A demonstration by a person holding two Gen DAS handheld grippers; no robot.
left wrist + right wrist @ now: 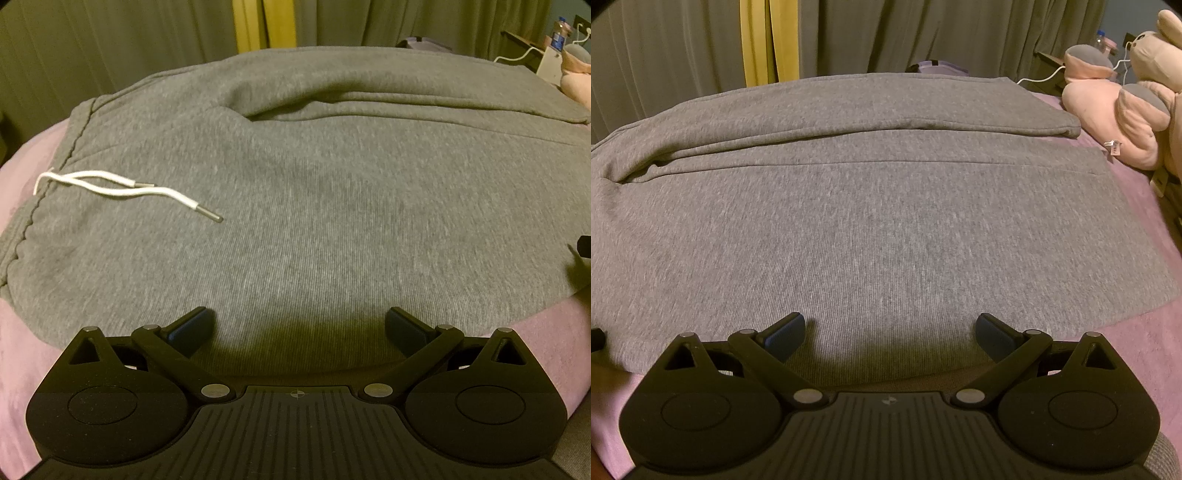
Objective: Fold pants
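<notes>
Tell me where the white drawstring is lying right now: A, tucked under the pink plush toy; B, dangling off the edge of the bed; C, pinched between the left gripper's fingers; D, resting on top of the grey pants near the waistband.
D: in the left wrist view the white drawstring lies loose on the grey pants by the waistband, away from the open left gripper.

Grey pants (314, 206) lay spread across a pink bedcover (22, 354), waistband to the left, with a white drawstring (122, 188) trailing onto the fabric. The left gripper (300, 326) hovered over the near edge of the pants, its jaws wide apart and holding nothing. A dark object at the right edge (584, 246) was possibly the other gripper's tip. Curtains (110, 48) hung behind.
</notes>
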